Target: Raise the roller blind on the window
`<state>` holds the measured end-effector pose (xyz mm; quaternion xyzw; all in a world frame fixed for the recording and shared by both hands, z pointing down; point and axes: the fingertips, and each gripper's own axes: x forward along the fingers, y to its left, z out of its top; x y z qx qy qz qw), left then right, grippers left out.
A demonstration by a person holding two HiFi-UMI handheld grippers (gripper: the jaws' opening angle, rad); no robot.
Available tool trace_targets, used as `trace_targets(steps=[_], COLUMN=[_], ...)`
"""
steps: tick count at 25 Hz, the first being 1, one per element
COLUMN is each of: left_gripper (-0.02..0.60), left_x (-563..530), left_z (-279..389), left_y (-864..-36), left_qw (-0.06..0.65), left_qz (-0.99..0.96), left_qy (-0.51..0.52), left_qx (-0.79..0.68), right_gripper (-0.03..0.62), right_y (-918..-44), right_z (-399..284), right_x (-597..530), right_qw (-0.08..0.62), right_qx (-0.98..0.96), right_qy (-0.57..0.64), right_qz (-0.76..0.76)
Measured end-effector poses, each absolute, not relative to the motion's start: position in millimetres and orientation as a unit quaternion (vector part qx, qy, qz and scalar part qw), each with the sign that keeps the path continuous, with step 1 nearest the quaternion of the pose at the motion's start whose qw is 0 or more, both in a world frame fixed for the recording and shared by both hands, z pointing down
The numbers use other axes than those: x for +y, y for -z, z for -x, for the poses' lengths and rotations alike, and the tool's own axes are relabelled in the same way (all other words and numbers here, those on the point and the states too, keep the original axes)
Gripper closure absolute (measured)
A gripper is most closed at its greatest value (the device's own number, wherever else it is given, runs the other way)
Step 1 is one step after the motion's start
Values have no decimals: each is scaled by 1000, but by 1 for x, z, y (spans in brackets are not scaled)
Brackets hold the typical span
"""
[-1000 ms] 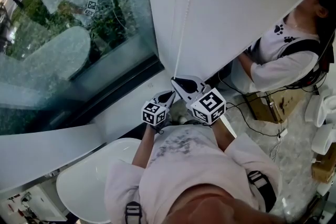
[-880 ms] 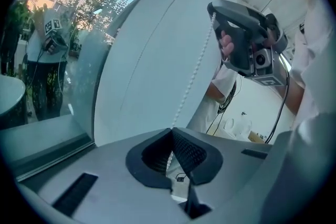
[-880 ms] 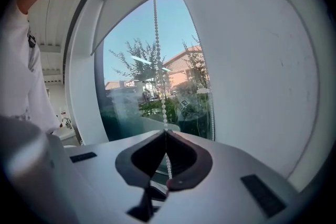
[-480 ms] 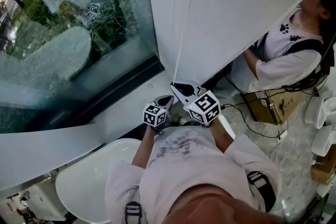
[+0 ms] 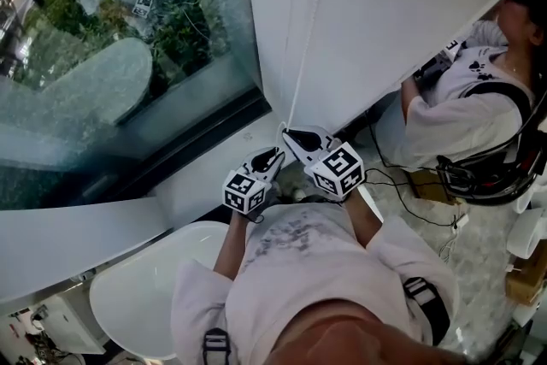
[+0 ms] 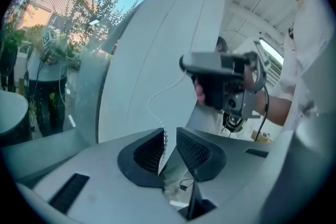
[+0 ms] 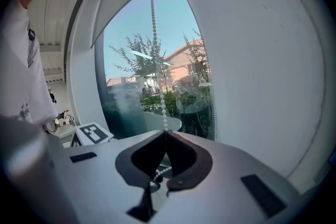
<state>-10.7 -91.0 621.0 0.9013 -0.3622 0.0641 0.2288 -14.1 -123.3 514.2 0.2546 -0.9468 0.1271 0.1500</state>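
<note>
Between the right gripper's (image 7: 165, 134) tips, pinching the bead chain (image 7: 154, 34) taut; left gripper (image 6: 169, 136) spread, slack chain running loose between. Beyond both, roller blind (image 5: 410, 13) hanging low: seemingly little raised, most pulling left.

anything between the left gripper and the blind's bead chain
Nothing visible does. The bead chain runs through the gap between the left gripper's parted jaws, and the right gripper is shut on the same chain.

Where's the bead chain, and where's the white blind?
bead chain (image 7: 153, 23), right gripper view, on the taut stretch against the sky.
roller blind (image 5: 410, 4), head view, on the middle of its white fabric.
</note>
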Motion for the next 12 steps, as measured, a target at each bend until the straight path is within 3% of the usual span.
trace_targets(steps=[12], left_gripper=[514], left_x=[-114], left_z=[22], left_y=[-386], left_qw=[50], left_qz=[-939], left_qy=[49], left_qx=[-337], right_gripper=[531], right_y=[-521], right_z=[12], right_x=[-123], right_qw=[143], right_qx=[-949], right_qy=[-131], right_qz=[-250])
